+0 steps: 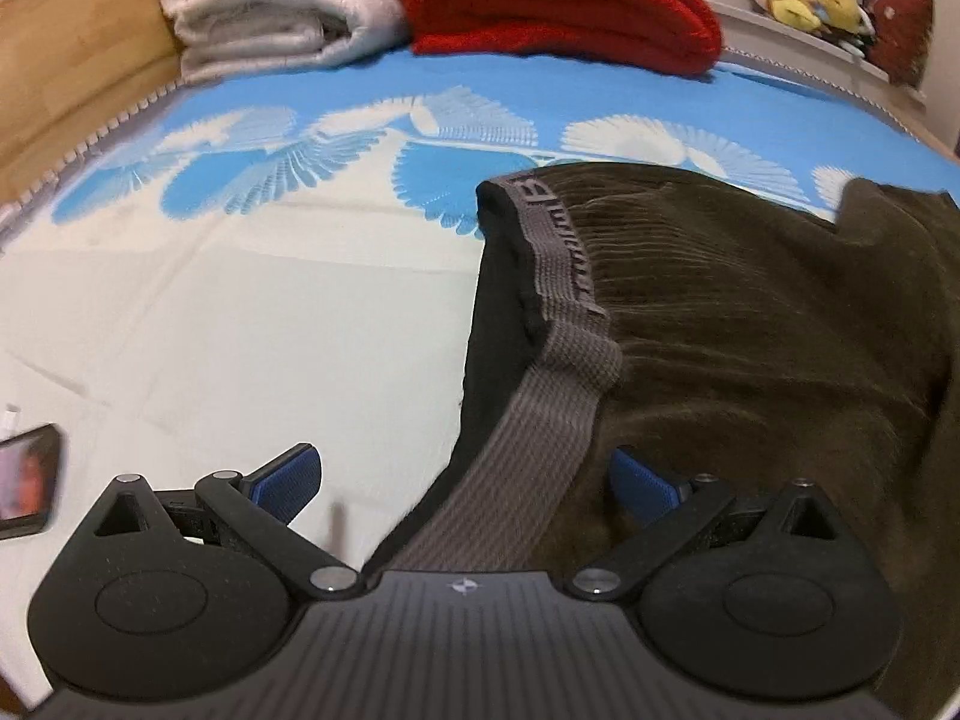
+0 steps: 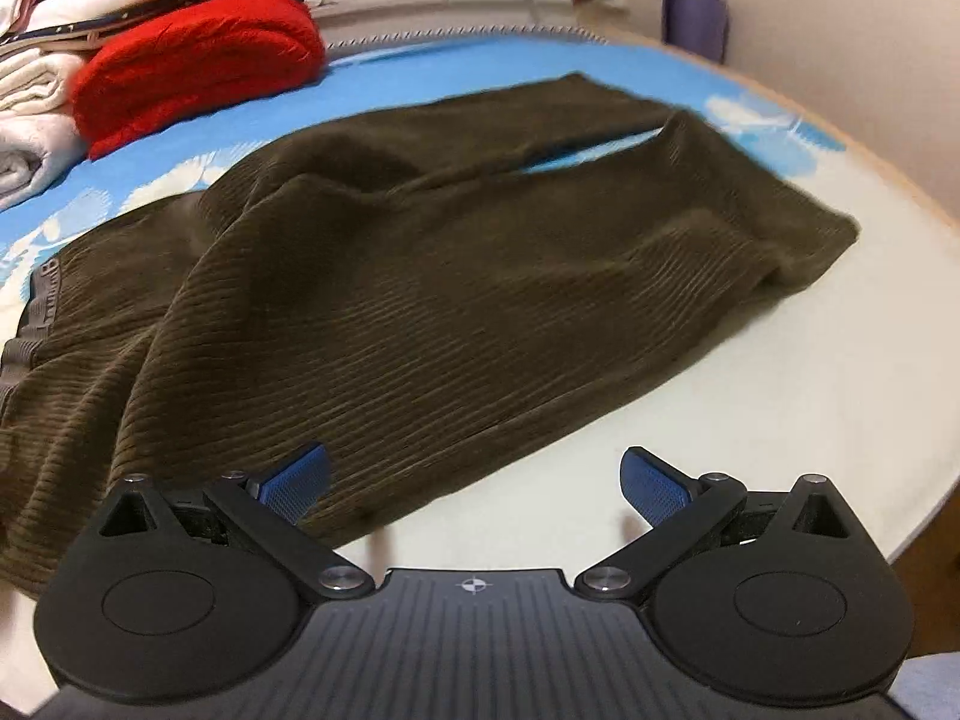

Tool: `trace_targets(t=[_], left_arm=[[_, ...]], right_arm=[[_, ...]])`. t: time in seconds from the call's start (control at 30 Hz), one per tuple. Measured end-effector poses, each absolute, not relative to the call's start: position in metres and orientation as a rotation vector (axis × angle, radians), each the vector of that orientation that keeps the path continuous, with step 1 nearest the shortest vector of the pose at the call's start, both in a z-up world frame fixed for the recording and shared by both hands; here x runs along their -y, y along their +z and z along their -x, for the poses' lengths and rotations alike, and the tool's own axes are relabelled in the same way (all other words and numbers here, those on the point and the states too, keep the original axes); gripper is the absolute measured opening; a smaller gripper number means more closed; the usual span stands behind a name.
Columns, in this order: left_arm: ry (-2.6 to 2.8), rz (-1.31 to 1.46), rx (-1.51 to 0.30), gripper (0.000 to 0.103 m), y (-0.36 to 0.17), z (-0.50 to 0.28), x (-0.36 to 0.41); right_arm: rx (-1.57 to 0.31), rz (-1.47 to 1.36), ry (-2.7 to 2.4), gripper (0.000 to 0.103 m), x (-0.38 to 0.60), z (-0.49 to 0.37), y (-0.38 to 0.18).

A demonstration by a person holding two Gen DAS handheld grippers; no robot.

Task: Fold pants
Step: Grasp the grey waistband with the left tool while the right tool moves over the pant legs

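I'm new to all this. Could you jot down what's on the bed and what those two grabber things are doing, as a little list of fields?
surface: bed with blue and white cover
garment: brown corduroy pants, spread out, legs not yet folded
waistband: grey, between the left fingers
left gripper: open, over the waistband
right gripper: open, at the pants' near edge
background: red blanket, white blanket

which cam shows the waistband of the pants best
The left wrist view. The grey elastic waistband runs close up from between the open left gripper toward the far corner, lettering visible. The right wrist view shows only a short, dim stretch at its left edge, beyond the brown pants.
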State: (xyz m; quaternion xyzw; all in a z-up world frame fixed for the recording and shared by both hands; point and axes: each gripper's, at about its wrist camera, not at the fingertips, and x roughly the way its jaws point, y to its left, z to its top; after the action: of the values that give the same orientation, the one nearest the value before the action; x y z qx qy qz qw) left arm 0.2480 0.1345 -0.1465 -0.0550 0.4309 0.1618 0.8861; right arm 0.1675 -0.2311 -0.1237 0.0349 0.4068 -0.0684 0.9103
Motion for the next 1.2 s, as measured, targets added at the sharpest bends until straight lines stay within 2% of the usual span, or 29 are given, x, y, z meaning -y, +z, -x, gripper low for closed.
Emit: trace_targets(t=[0.1, 0.13, 0.23, 0.27, 0.37, 0.4, 0.43, 0.7, 0.73, 0.77, 0.83, 0.93, 1.0, 1.03, 1.07, 1.1, 1.13, 1.2], left_arm=[[0.273, 0.269, -0.988, 0.103, -0.166, -0.271, -0.15], [0.289, 0.255, -0.947, 0.103, -0.166, -0.272, -0.147], [0.248, 0.199, -0.926, 0.08, -0.159, -0.274, -0.131], [0.256, 0.187, -0.919, 0.063, -0.155, -0.274, -0.128], [0.266, 0.18, -0.913, 0.038, -0.145, -0.275, -0.132], [0.282, 0.198, -0.91, 0.023, -0.142, -0.274, -0.136], [0.314, 0.177, -0.902, 0.017, -0.138, -0.268, -0.133], [0.386, 0.126, -0.872, 0.011, -0.128, -0.254, -0.165], [0.408, 0.13, -0.871, 0.001, -0.126, -0.251, -0.174], [0.468, 0.119, -0.859, 0.0, -0.123, -0.248, -0.184], [0.679, 0.02, -0.799, 0.0, -0.117, -0.242, -0.206], [0.651, 0.226, -0.854, 0.0, -0.117, -0.236, -0.249], [0.577, 0.293, -0.889, 0.006, -0.125, -0.234, -0.253], [0.538, 0.309, -0.901, 0.02, -0.127, -0.233, -0.251], [0.476, 0.317, -0.909, 0.047, -0.128, -0.235, -0.246], [0.429, 0.313, -0.908, 0.065, -0.128, -0.236, -0.239], [0.412, 0.306, -0.899, 0.087, -0.127, -0.235, -0.232], [0.418, 0.301, -0.865, 0.089, -0.127, -0.233, -0.221]], right_arm=[[-0.851, -0.024, -0.168, 0.102, 0.224, -0.17, -0.13], [-0.856, -0.028, -0.17, 0.102, 0.225, -0.172, -0.131], [-0.879, -0.077, -0.189, 0.102, 0.231, -0.176, -0.134], [-0.885, -0.091, -0.198, 0.102, 0.232, -0.177, -0.135], [-0.893, -0.125, -0.209, 0.102, 0.236, -0.178, -0.136], [-0.893, -0.127, -0.208, 0.102, 0.236, -0.179, -0.136], [-0.89, -0.125, -0.211, 0.102, 0.237, -0.18, -0.136], [-0.854, -0.126, -0.279, 0.102, 0.245, -0.187, -0.131], [-0.853, -0.135, -0.284, 0.102, 0.246, -0.187, -0.131], [-0.854, -0.137, -0.283, 0.102, 0.247, -0.187, -0.131], [-0.849, -0.127, -0.276, 0.102, 0.245, -0.188, -0.131], [-0.839, -0.115, -0.263, 0.102, 0.245, -0.188, -0.131], [-0.839, -0.125, -0.257, 0.102, 0.245, -0.189, -0.13], [-0.839, -0.132, -0.255, 0.102, 0.244, -0.189, -0.13], [-0.839, -0.141, -0.253, 0.102, 0.244, -0.19, -0.13], [-0.839, -0.144, -0.25, 0.102, 0.243, -0.191, -0.13], [-0.84, -0.143, -0.244, 0.102, 0.241, -0.192, -0.13], [-0.84, -0.133, -0.23, 0.102, 0.236, -0.192, -0.13]])
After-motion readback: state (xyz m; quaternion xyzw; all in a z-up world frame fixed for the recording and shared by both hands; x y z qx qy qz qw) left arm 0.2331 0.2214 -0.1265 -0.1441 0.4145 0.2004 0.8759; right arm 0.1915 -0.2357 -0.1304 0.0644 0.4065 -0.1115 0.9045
